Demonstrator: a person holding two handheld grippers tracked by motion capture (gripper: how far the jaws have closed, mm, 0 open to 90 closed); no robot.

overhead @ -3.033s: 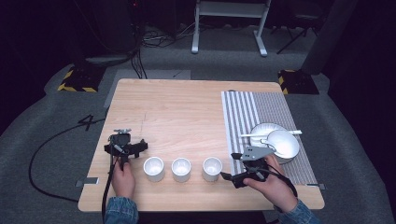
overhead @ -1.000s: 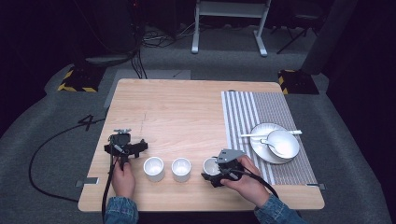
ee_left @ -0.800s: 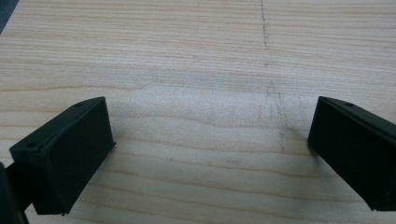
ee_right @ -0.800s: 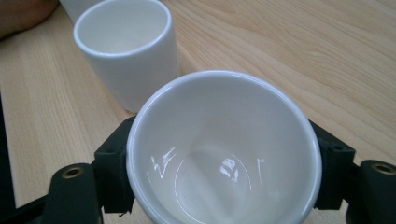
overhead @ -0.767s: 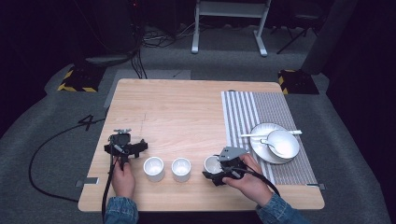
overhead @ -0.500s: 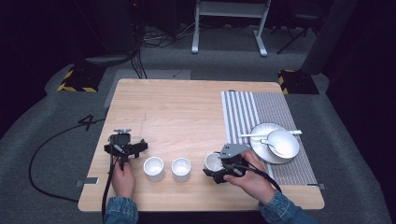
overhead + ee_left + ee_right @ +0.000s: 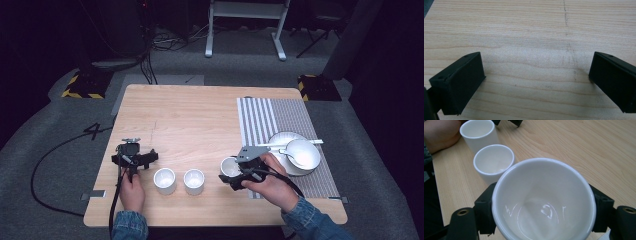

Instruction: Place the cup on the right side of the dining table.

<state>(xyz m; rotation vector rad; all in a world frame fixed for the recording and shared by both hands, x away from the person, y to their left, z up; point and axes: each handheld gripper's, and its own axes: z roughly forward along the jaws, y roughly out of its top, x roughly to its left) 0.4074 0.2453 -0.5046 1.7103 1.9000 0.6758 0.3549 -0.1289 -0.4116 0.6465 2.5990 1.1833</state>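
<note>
3 white cups (image 7: 164, 180), all empty inside.

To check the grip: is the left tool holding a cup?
No, the left tool stands open over bare table, nothing between its jaws.

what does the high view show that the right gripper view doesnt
High view alone: the striped mat at the table's right side, with a plate, a bowl and a spoon on it, the floor around the table, and both of the person's hands with their grippers.

Right gripper view alone: the inside of the held cup, white, glossy and empty, with a black jaw pressed on each side of it.

Both: the right gripper shut on that cup, the two other white cups standing in a row, and the wooden table.
</note>
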